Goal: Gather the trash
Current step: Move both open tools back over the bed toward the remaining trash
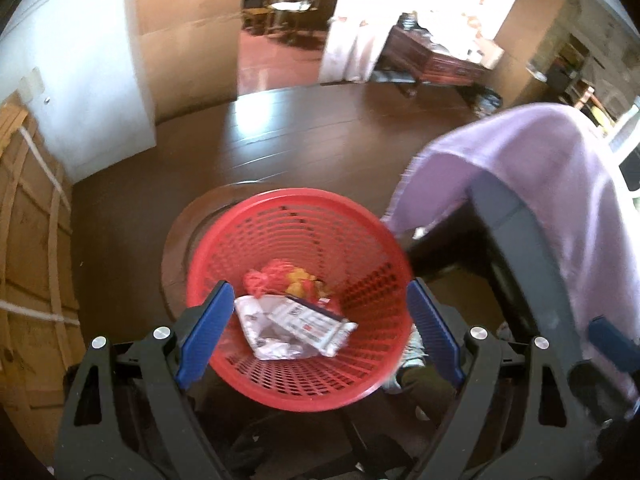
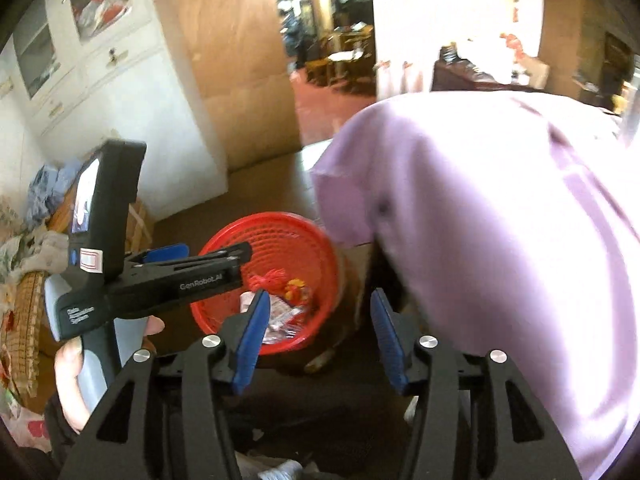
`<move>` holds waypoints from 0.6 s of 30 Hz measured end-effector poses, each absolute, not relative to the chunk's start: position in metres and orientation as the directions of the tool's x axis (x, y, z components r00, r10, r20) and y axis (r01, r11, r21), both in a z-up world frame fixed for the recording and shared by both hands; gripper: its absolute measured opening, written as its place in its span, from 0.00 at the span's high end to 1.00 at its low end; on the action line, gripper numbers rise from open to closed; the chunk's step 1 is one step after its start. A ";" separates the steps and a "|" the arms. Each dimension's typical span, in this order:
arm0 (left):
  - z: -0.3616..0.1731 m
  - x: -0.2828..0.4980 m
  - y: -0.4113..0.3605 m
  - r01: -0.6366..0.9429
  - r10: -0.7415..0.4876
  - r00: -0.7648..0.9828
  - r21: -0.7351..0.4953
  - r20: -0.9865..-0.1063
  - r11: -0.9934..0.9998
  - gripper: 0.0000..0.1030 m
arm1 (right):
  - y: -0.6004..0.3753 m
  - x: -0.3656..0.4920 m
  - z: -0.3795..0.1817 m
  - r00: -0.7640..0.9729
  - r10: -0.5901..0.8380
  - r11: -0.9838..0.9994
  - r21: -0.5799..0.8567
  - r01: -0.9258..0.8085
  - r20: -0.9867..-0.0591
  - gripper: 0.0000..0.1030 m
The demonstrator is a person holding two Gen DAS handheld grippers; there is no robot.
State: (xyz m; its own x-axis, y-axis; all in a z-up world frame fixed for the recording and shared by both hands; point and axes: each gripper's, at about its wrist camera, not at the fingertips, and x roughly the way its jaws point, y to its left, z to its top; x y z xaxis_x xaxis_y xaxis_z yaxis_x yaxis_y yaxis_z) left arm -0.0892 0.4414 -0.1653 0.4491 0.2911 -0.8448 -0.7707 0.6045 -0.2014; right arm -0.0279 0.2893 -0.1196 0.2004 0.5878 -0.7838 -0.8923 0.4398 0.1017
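A red mesh basket stands on the dark floor below my left gripper. In it lie a white printed wrapper, crumpled white paper, red string and a yellow scrap. The left gripper is open and empty, its blue pads straddling the basket's mouth. In the right wrist view the basket sits ahead and left. My right gripper is open and empty above the floor beside it. The left gripper's body crosses that view from the left.
A lilac cloth drapes a chair back at the right and fills the right wrist view. A white cabinet and a cardboard box stand left. Clothes piles lie far left. A doorway opens ahead.
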 end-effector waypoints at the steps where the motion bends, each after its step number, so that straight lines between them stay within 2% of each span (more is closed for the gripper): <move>1: -0.163 -0.086 0.436 -0.758 0.290 0.456 -0.197 -0.841 0.622 0.17 | 0.279 -0.026 -0.115 0.218 0.594 0.455 0.100 -0.885 -0.774 0.47; 13: -0.120 -0.047 0.337 -0.557 0.250 0.583 -0.157 -0.773 0.815 0.17 | 0.143 -0.018 -0.065 0.453 0.604 0.642 0.064 -0.764 -0.656 0.32; 18: -0.107 -0.031 0.281 -0.420 0.167 0.630 -0.152 -0.758 0.895 0.17 | 0.081 -0.012 -0.054 0.550 0.570 0.728 0.064 -0.683 -0.611 0.29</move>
State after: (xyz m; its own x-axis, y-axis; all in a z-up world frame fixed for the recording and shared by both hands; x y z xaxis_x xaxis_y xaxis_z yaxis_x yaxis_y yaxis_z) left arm -0.0311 0.2810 -0.1066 0.6302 0.1671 -0.7582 -0.4202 0.8946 -0.1521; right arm -0.0121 0.0808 -0.0537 0.5498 0.5695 -0.6110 -0.6826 0.7280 0.0644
